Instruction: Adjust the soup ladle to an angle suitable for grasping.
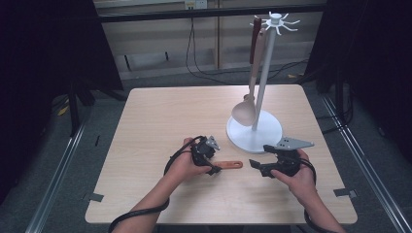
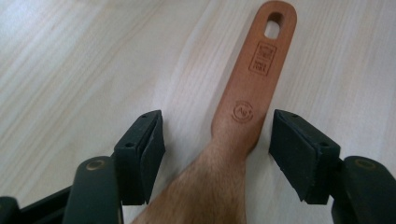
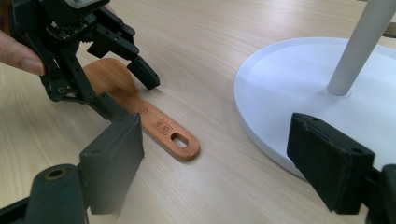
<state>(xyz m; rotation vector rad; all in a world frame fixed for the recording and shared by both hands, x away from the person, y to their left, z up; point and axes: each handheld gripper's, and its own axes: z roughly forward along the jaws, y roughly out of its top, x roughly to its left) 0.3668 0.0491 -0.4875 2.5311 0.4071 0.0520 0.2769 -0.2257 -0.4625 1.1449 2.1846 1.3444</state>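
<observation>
2 open grippers, left gripper [image 1: 212, 156] straddling 1 wooden spatula [image 1: 228, 165], right gripper [image 1: 260, 162] nearby

We see a bench [image 1: 160, 116] of pale wood with a fine, light grain running along it. On it lies a spatula [image 3: 140, 109] of warm reddish-brown wood (small stamped marks darken its handle, one round and one square). Both the left gripper [image 1: 210, 156] and the right gripper [image 1: 262, 165] are black, and the right one carries a grey plate. The stand [image 1: 265, 73] is white from round base to hooked top. A spoon [image 1: 245, 109] hanging on it is beige with a reddish-brown upper handle. The floor [image 1: 87, 145] is grey.
</observation>
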